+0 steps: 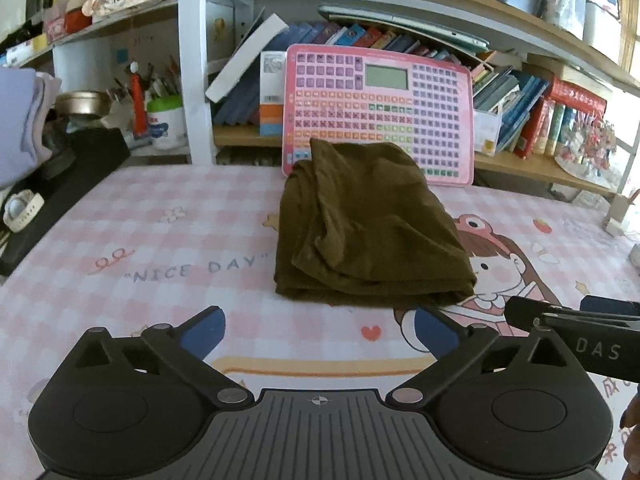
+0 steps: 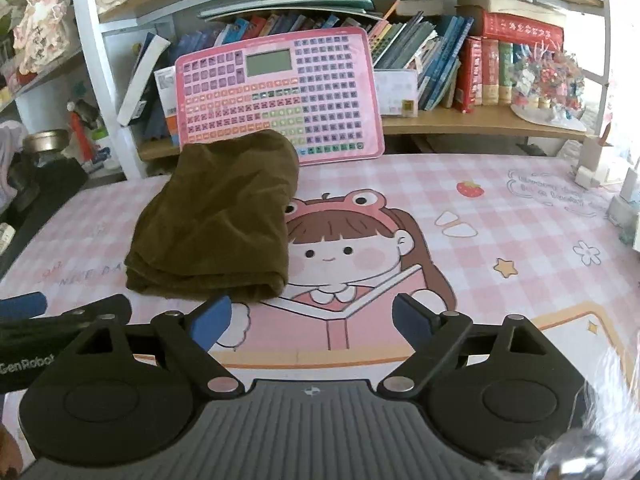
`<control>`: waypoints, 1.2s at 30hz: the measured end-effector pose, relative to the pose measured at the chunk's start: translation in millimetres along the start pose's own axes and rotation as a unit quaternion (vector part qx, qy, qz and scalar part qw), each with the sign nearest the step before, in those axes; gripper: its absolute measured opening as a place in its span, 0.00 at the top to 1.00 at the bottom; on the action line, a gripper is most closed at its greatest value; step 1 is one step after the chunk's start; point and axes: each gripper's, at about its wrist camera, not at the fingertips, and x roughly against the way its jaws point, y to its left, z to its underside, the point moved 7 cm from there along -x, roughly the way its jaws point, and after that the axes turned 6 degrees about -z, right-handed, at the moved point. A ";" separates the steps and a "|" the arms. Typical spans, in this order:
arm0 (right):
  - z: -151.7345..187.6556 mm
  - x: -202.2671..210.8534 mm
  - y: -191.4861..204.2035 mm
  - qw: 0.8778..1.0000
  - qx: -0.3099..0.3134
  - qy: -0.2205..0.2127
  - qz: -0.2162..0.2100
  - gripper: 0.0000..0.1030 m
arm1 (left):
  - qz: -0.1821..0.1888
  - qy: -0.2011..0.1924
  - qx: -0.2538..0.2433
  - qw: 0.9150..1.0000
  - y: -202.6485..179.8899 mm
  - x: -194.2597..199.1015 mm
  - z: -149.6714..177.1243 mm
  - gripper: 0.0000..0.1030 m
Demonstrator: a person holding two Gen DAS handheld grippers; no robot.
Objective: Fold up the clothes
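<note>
Left gripper (image 1: 318, 332): bottom of the left wrist frame; black linkage arms, blue-padded fingers (image 1: 204, 330) spread wide, nothing between them, touching nothing.

Right gripper (image 2: 312, 322): bottom of the right wrist frame; same build, blue fingers (image 2: 212, 320) spread wide and empty, held above the tabletop. Its tip also shows at the lower right edge of the left wrist frame.

Tabletop (image 1: 160, 240): covered by a smooth pink-and-white checked mat printed with a cartoon girl reading and the words "NICE DAY".

Garment (image 1: 368, 232): centre of the left wrist frame, left of centre in the right wrist frame; olive-brown soft cloth, folded into a rough rectangle with layered edges toward the camera and loose creases on top. It lies flat on the mat just beyond both sets of fingers, clear of them.

Pink keypad board (image 1: 380, 112): rigid, rounded rectangle, rows of small coloured keys, grey screen; propped upright behind the garment.

Bookshelf (image 1: 520, 160): top of frame, wooden boards, white uprights, leaning books.
</note>
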 end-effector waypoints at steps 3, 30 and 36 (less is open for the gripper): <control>0.9 1.1 -1.2 1.000 0.000 0.001 0.000 0.15 | 0.001 0.006 0.002 1.000 -1.1 1.0 2.1 0.00; 6.1 -1.3 -3.6 1.000 0.000 0.019 -0.005 0.14 | 0.003 0.017 0.005 1.000 -2.3 1.2 5.1 0.00; 7.1 -1.5 -2.4 1.000 0.001 0.020 -0.006 0.14 | 0.008 0.020 0.008 1.000 -1.9 1.3 5.0 0.00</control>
